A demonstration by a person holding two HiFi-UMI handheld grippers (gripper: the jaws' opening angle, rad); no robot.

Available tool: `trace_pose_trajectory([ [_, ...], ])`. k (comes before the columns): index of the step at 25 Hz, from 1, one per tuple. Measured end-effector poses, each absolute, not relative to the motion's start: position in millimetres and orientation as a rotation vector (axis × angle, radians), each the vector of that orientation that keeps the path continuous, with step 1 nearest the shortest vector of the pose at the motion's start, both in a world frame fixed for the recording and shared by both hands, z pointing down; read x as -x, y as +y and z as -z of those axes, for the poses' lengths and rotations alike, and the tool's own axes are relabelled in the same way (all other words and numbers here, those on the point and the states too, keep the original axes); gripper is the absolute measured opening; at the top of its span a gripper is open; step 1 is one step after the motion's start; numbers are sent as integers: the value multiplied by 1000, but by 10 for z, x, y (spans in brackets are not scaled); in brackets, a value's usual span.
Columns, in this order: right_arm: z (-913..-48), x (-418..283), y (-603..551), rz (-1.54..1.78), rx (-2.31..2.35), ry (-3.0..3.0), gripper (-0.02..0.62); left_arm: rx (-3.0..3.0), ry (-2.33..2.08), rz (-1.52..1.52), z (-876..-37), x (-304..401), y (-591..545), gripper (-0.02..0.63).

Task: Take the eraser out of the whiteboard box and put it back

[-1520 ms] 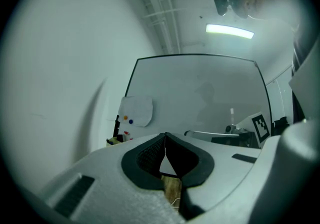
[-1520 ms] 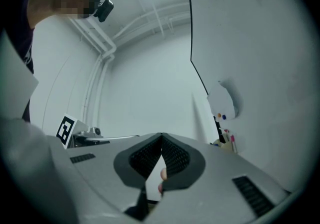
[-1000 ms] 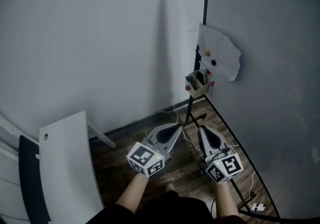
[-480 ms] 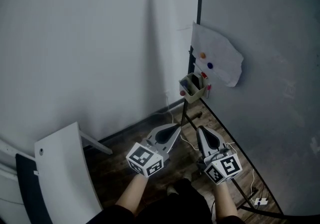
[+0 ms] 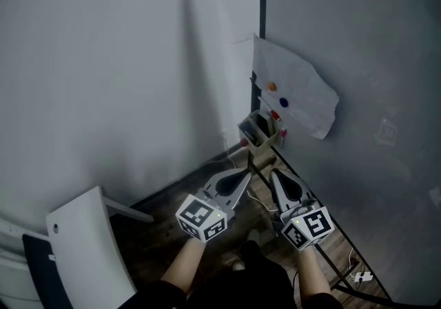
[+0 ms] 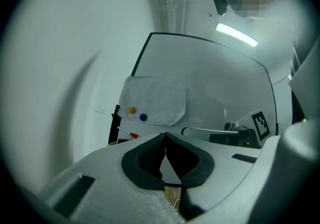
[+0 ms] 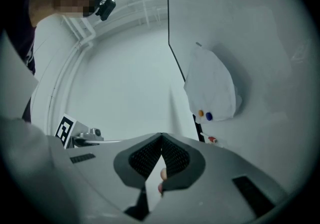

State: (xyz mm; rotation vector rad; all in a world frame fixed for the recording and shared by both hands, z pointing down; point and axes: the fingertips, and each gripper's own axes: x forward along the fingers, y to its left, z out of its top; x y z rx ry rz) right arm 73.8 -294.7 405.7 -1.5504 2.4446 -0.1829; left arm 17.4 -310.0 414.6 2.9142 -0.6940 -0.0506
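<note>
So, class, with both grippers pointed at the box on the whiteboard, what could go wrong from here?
The left gripper and right gripper are both shut; if not opened in time, they may bump the box rather than reach in.
A red-capped marker sits at the box; a grab could catch it instead.
A white cable lies on the floor underfoot: a trip hazard.

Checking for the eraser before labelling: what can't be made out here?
Eraser: head view, whiteboard box too small and dim to show contents.
Same box: left gripper view, mostly hidden behind the left tool; right gripper view, behind the right tool.
</note>
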Motion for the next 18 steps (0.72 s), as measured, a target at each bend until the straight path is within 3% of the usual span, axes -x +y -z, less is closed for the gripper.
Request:
trace_pose_trajectory([
  [18, -4024, -1109, -3751, 204, 1578, 2393, 3, -3024, -611, -128, -4161, -505, -4046, 6],
])
